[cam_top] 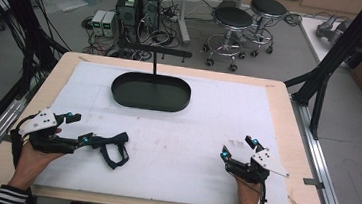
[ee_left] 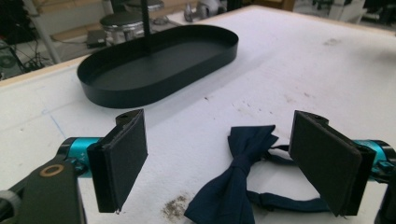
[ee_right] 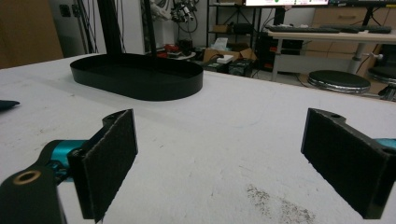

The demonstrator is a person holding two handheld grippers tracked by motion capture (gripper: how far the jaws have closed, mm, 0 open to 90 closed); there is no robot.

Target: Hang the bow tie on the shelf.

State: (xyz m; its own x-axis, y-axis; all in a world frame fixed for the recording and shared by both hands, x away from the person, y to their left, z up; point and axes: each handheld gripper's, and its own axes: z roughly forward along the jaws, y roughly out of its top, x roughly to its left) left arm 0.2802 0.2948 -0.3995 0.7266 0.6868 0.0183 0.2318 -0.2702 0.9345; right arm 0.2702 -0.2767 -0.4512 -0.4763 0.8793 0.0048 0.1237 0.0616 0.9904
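I hold my left gripper (cam_top: 78, 128) at the near left part of the white pad (cam_top: 191, 133), on the near left side of the black oval tray (cam_top: 151, 92). Its jaws stand wide apart and press on nothing. The dark blue bow tie (ee_left: 238, 175) lies flat on the pad between those jaws, nearer the jaw at the right of the left gripper view; neither pad touches the cloth. Its strap loops behind the knot and runs toward that same jaw. In the high view the bow tie (cam_top: 112, 145) sits just beyond the jaw tips, well apart from the tray and on its near left side.

My right gripper (cam_top: 237, 147) rests at the near right part of the pad, on the near right side of the tray. Its jaws are spread wide with bare pad between them; it grips nothing.

The tray stands at the far middle of the pad, with a thin black post (cam_top: 154, 64) rising from it. The pad covers a wooden table (cam_top: 289, 100).
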